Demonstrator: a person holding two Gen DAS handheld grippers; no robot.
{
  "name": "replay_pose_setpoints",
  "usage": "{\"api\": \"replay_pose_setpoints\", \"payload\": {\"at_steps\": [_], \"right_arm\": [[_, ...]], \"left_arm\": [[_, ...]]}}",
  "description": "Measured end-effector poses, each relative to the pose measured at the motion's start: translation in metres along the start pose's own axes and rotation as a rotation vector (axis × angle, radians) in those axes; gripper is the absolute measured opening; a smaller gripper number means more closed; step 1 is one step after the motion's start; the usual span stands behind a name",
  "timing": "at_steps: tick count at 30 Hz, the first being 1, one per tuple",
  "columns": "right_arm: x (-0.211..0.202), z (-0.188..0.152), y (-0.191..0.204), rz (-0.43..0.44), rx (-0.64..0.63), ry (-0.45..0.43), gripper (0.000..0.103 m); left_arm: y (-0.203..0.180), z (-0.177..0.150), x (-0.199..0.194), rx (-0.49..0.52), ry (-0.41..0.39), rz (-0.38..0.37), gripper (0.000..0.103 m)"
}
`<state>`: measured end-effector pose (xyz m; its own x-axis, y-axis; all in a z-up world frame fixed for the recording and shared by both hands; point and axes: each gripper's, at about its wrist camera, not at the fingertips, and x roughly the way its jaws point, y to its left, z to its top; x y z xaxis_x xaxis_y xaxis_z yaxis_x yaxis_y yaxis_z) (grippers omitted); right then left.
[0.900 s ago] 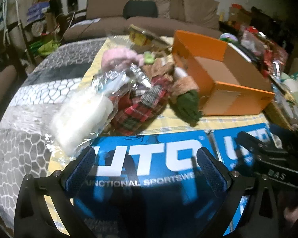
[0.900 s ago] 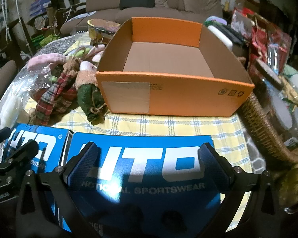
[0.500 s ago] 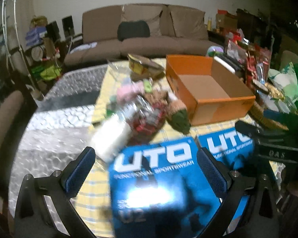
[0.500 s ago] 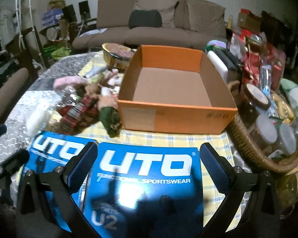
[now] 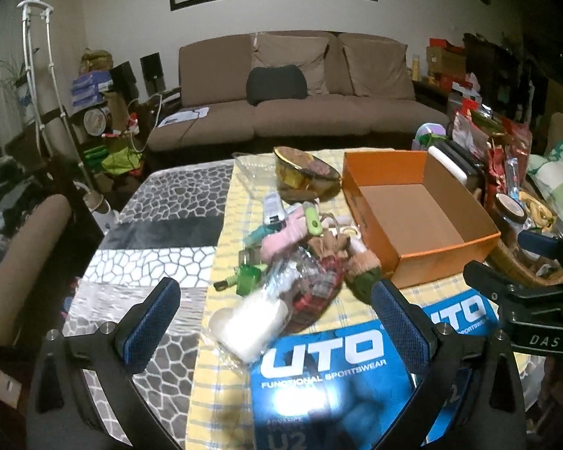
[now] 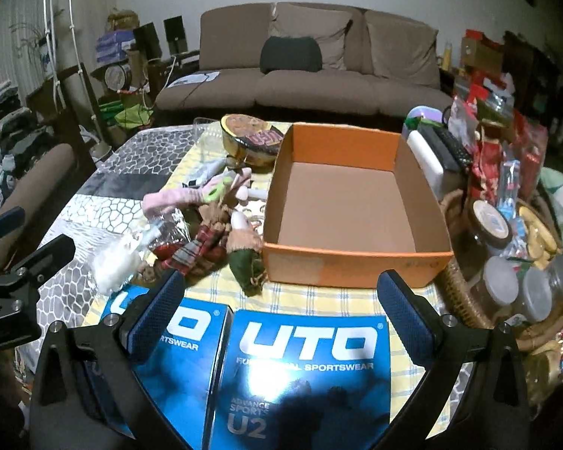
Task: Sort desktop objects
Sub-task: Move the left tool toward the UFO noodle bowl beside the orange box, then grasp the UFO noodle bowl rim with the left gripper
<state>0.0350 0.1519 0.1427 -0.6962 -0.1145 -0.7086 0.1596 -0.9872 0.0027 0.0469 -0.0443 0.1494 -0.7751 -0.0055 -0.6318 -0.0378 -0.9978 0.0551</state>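
Observation:
Two blue UTO boxes lie side by side at the table's near edge: the left box [image 5: 330, 375] [image 6: 161, 345] and the right box [image 6: 304, 371] [image 5: 458, 315]. An empty orange cardboard box [image 6: 349, 206] [image 5: 416, 210] stands behind them. A pile of small items, with a plaid cloth [image 6: 195, 251], pink cloth [image 5: 285, 236], green toy [image 5: 247, 281] and a white bundle in clear plastic [image 5: 255, 322], lies left of it. My left gripper [image 5: 277, 322] is open and empty above the pile's near side. My right gripper [image 6: 281, 315] is open and empty above the blue boxes.
A wicker basket [image 6: 465, 300] with jars stands at the right edge, with red packets [image 6: 506, 157] behind it. A round tin [image 6: 251, 138] sits at the back of the table. A brown sofa [image 6: 319, 71] and a chair [image 5: 22, 255] stand beyond the table.
Both grippers have risen and pulled back from the blue boxes, so more of the table and room shows. Both stay open and empty. The boxes have not moved.

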Motion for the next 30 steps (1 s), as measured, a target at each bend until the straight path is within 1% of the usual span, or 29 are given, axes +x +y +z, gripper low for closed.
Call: {"api": "replay_pose_setpoints", "payload": {"at_steps": [5, 9, 11, 15, 19, 22, 24, 26, 28, 29, 30], "right_arm": [[0.003, 0.012, 0.002, -0.007, -0.020, 0.003, 0.103], [0.015, 0.030, 0.002, -0.010, -0.055, 0.027, 0.103], [0.021, 0.043, 0.000, -0.004, -0.065, 0.032, 0.103], [0.036, 0.083, -0.009, 0.075, -0.042, 0.055, 0.103], [0.061, 0.124, -0.016, 0.186, 0.008, 0.098, 0.103], [0.086, 0.150, -0.026, 0.277, 0.070, 0.121, 0.102], [0.099, 0.158, -0.030, 0.312, 0.100, 0.126, 0.101], [0.116, 0.163, -0.035, 0.341, 0.126, 0.137, 0.101], [0.140, 0.165, -0.043, 0.382, 0.165, 0.166, 0.100], [0.148, 0.164, -0.045, 0.394, 0.177, 0.174, 0.100], [0.160, 0.164, -0.049, 0.406, 0.192, 0.186, 0.100]], "left_arm": [[0.003, 0.017, 0.006, 0.012, 0.000, 0.004, 0.103], [0.019, 0.041, 0.021, -0.008, 0.017, -0.054, 0.103], [0.028, 0.055, 0.033, -0.012, 0.037, -0.063, 0.103], [0.043, 0.086, 0.063, -0.028, 0.067, -0.092, 0.103], [0.047, 0.117, 0.111, -0.061, 0.132, -0.154, 0.103], [0.045, 0.139, 0.161, -0.091, 0.186, -0.156, 0.103], [0.042, 0.147, 0.194, -0.096, 0.207, -0.154, 0.101], [0.039, 0.154, 0.228, -0.121, 0.240, -0.157, 0.095], [0.039, 0.155, 0.271, -0.191, 0.315, -0.182, 0.092], [0.041, 0.153, 0.286, -0.226, 0.344, -0.191, 0.091], [0.044, 0.151, 0.303, -0.278, 0.381, -0.217, 0.091]]}}
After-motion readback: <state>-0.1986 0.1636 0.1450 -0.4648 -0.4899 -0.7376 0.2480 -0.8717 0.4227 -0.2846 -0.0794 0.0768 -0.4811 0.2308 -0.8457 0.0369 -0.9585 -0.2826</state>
